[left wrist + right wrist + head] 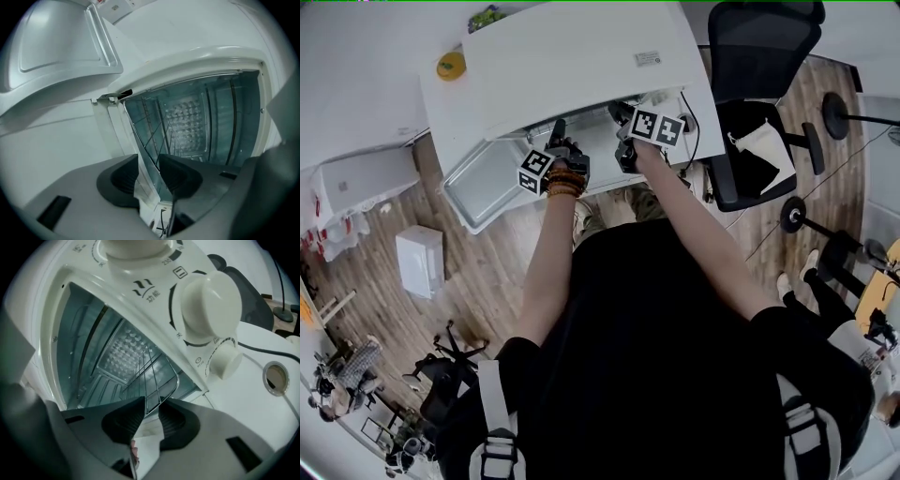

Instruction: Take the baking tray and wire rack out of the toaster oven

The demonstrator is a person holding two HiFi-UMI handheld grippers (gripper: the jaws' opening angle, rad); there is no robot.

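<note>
The oven [581, 56] stood open on the table [375, 56]. The tray [143, 159], with the rack [157, 376] on it, sat mostly inside. The left gripper [149, 177] and right gripper [151, 420] had their fingers clenched on the tray's front edge. Nothing was out yet, so both pulls apparently remained.

A silver wire rack [157, 380] shines between the dark grey fingers [124, 420], beyond them a white metal toaster oven [140, 289] with teal-tinged dimpled back wall [121, 351] and cream plastic knobs [208, 305].
</note>
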